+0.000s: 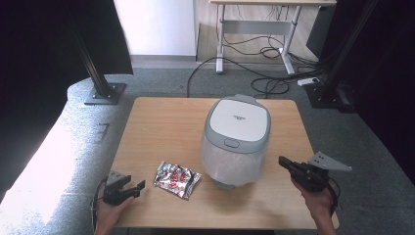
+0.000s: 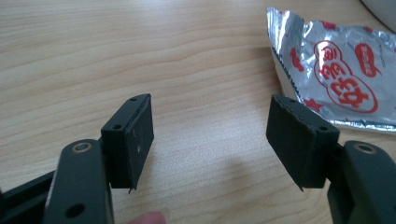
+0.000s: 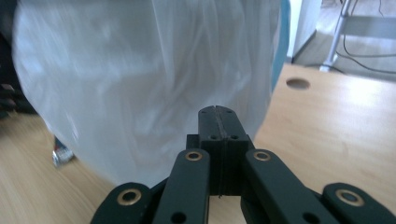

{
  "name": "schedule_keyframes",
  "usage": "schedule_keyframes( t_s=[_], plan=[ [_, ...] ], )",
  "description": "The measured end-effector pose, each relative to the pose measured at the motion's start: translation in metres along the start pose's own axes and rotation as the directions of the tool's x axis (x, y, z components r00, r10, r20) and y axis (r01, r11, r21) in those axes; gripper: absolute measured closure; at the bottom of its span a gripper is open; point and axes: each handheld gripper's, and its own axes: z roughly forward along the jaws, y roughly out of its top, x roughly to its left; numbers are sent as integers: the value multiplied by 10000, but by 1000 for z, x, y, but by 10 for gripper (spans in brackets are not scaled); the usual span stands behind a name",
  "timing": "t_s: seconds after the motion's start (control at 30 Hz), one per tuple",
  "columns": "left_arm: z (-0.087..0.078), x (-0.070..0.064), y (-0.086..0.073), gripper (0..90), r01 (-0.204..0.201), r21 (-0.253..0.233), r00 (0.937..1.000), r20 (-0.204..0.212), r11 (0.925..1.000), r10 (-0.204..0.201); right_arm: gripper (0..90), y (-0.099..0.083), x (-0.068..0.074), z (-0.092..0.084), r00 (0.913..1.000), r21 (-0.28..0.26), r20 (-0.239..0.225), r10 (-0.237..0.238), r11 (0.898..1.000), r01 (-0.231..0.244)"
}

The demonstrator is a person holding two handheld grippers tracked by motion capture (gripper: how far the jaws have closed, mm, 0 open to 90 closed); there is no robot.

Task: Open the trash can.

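Observation:
A white and grey rice cooker (image 1: 237, 139) stands on the wooden table (image 1: 166, 122), its lid down and its body wrapped in clear plastic film (image 3: 140, 88). A silver foil snack packet (image 1: 177, 179) with red print lies flat to its left. My left gripper (image 1: 136, 188) rests near the table's front left corner, open, with nothing between its jaws; the packet (image 2: 336, 74) lies just ahead and to the right of it. My right gripper (image 1: 283, 162) is held above the table right of the cooker, shut and empty, its fingertips (image 3: 217, 116) pointing at the cooker's wrapped side.
A round hole (image 3: 298, 83) is cut in the tabletop behind the cooker. Beyond the table are grey carpet, two black stand bases (image 1: 103, 93), a white desk frame (image 1: 257, 29) and loose cables (image 1: 274, 81) on the floor.

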Motion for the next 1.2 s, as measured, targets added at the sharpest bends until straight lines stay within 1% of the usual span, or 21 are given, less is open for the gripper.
schedule_keyframes(
  t_s=[0.03,0.07,0.13,0.17,0.27,0.33,0.37,0.43,0.47,0.5,0.53,0.57,0.63,0.7,0.73,0.8,0.87,0.93,1.03,1.1,1.2],
  plan=[
    [0,0,0,337,0,0,10000,0,10000,0,897,0,0,0,10000,0,0,0,10000,0],
    [0,-1,0,344,-34,24,9999,163,10000,33,897,8,0,0,10000,-133,-31,-51,9999,51],
    [1,-3,1,348,-111,79,9995,299,9999,109,897,11,0,0,9999,-183,-99,-78,9998,76],
    [2,-5,2,351,-220,146,9993,303,9997,215,896,18,1,0,9997,-332,-195,-145,9994,139],
    [3,-6,4,352,-322,217,9991,293,9992,316,897,23,0,0,9996,-457,-276,-115,9989,102],
    [2,-7,5,358,-358,184,9991,244,9992,353,896,28,0,0,9988,-562,-484,-92,9984,65],
    [2,-7,5,356,-316,98,9992,252,9995,314,896,32,2,1,9988,-628,-483,-90,9980,59],
    [2,-7,5,353,-302,97,9992,263,9995,300,897,35,2,1,9984,-643,-563,-31,9979,-6],
    [2,-6,4,342,-270,122,9993,276,9996,267,896,39,5,2,9985,-711,-536,-111,9974,73],
    [2,-6,4,335,-270,122,9993,276,9996,267,896,39,5,2,9985,-711,-536,-111,9974,73],
    [3,-6,3,329,-275,187,9992,297,9994,270,897,45,8,2,9979,-777,-610,-200,9969,153],
    [3,-6,3,323,-275,187,9992,297,9994,270,897,45,8,2,9979,-777,-610,-200,9969,153],
    [4,-6,1,321,-272,295,9991,341,9992,262,897,50,12,3,9964,-799,-794,-285,9966,222],
    [5,-8,1,325,-348,368,9986,401,9987,333,897,54,15,4,9958,-783,-848,-353,9965,287],
    [5,-9,1,327,-409,368,9983,434,9985,393,897,57,18,7,9944,-722,-971,-423,9968,353],
    [5,-10,1,327,-466,375,9979,457,9982,449,897,59,19,8,9942,-701,-989,-421,9969,352],
    [5,-11,1,330,-515,388,9973,535,9979,494,897,63,23,14,9917,-708,-1173,-518,9965,437],
    [5,-11,1,329,-475,426,9974,565,9980,451,897,65,26,17,9904,-812,-1232,-620,9953,522],
    [6,-11,0,326,-421,540,9974,599,9977,388,897,67,29,21,9889,-834,-1338,-642,9951,533],
    [7,-11,0,325,-381,634,9979,556,9973,346,897,70,34,27,9850,-791,-1589,-672,9953,551],
    [8,-10,-1,324,-354,777,9983,499,9964,315,898,72,37,30,9827,-787,-1731,-659,9955,529]
  ],
)
